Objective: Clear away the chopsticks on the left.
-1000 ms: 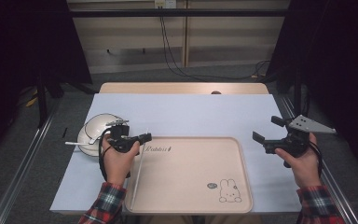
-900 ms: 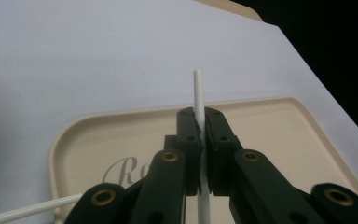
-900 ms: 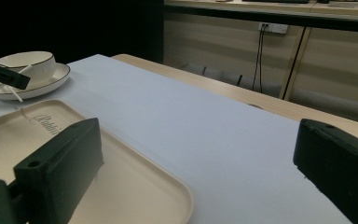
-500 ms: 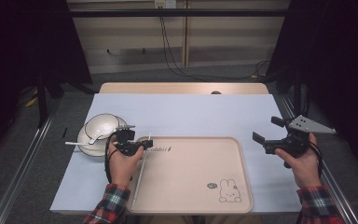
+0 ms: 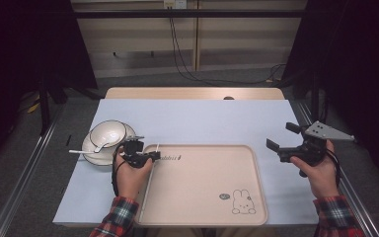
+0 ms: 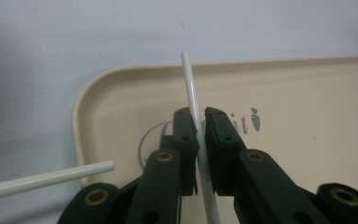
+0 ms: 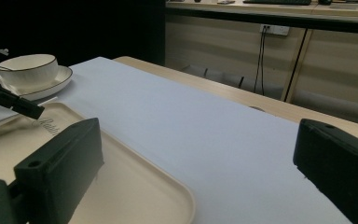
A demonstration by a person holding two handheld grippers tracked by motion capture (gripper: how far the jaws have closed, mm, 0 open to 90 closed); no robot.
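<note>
Under the left gripper (image 5: 139, 155) lies the beige tray (image 5: 256, 197), whose near-left corner the hand has sunk toward over the past second. Its jaws pinch a thin white chopstick (image 6: 192, 93) over that corner; a second chopstick (image 6: 42, 178) lies just left of them. The stick looks about to be laid in the tray. Far across, the right gripper (image 5: 282, 138) hovers with jaws wide apart, holding nothing.

Bowl set, mat, cables behind

White bowl (image 5: 107, 133) with dark rim sits on a white saucer (image 5: 92, 151) at the left of the pale blue mat (image 5: 212, 121); spoon (image 5: 100, 146) rests in the bowl. Wooden table edge (image 5: 192, 93) shows beyond the mat. Black cables (image 5: 177, 44) hang down the back wall
</note>
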